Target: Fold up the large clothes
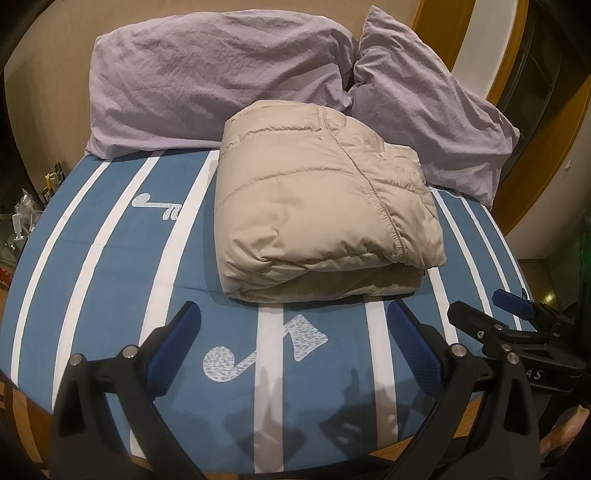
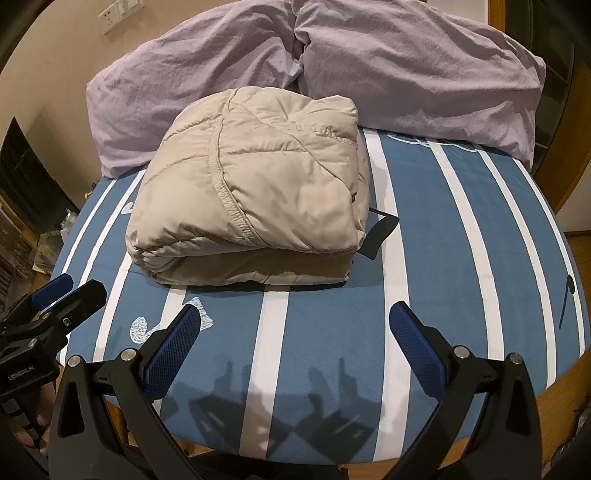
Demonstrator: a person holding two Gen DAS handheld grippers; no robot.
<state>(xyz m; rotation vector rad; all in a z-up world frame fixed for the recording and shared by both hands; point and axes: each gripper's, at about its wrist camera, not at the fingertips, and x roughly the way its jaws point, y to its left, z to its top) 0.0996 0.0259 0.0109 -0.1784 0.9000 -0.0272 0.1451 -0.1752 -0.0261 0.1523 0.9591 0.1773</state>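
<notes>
A beige puffer jacket [image 1: 325,206] lies folded into a thick squarish bundle on the blue-and-white striped bed sheet [image 1: 122,266]; the right wrist view has the jacket [image 2: 251,199] left of centre. My left gripper [image 1: 293,321] hovers open over the sheet, short of the bundle's near edge, with nothing between its blue pads. My right gripper [image 2: 295,317] is also open and empty, just in front of the bundle. Each gripper shows at the edge of the other's view, the right one [image 1: 487,314] and the left one [image 2: 70,291]. A black strap [image 2: 382,229] sticks out from the jacket's right side.
Two lilac pillows [image 1: 207,81] [image 1: 436,122] lean against the wall behind the jacket. The bed's wooden near edge [image 2: 554,406] curves below the sheet. A wall socket [image 2: 120,14] sits at the upper left. Clutter [image 1: 22,214] stands beside the bed on the left.
</notes>
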